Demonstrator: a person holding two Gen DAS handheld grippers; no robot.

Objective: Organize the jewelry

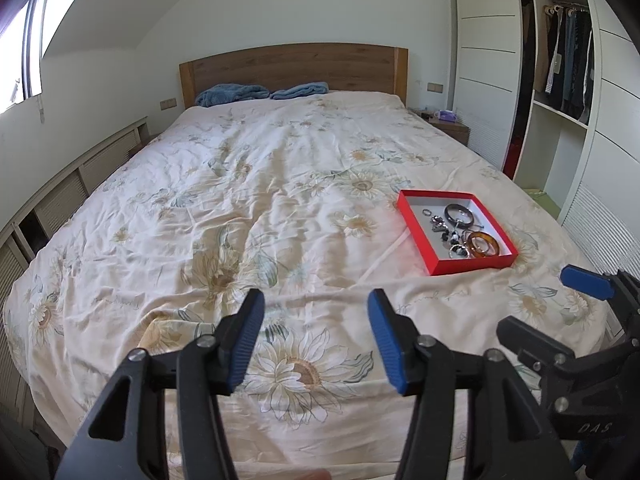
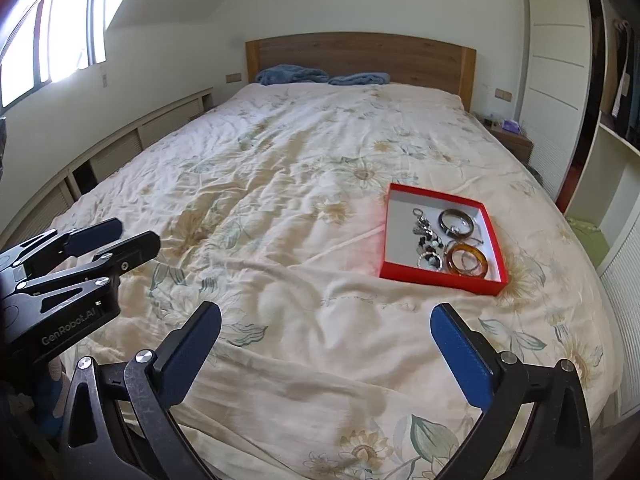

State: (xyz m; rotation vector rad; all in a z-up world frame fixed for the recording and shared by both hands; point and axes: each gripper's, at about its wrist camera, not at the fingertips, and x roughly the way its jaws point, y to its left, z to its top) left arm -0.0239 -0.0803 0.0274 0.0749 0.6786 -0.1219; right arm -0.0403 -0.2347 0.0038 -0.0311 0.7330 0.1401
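While both tools hang over the near end of the bed (image 1: 280,184), we have nothing in hand yet; the left tool (image 1: 316,320) stands spread with only quilt between its pads, and the right tool (image 2: 326,332) is spread wider still, likewise empty. The jewelry sits in the red tray (image 2: 436,276), which lies on the quilt ahead of the right tool and well apart from the left one; inside it, the amber bangle (image 2: 467,261) rests at the tray's near right corner, the dark bangle (image 2: 456,219) just behind it, and a tangle of small pieces (image 2: 428,240) beside both — too small for us to tell apart. We judge the risks to come from that tangle and from the soft bedding: a pinch on one chain may drag its neighbours out; pressing on the tray's wall could tip it into the quilt's folds — small rings would vanish there.
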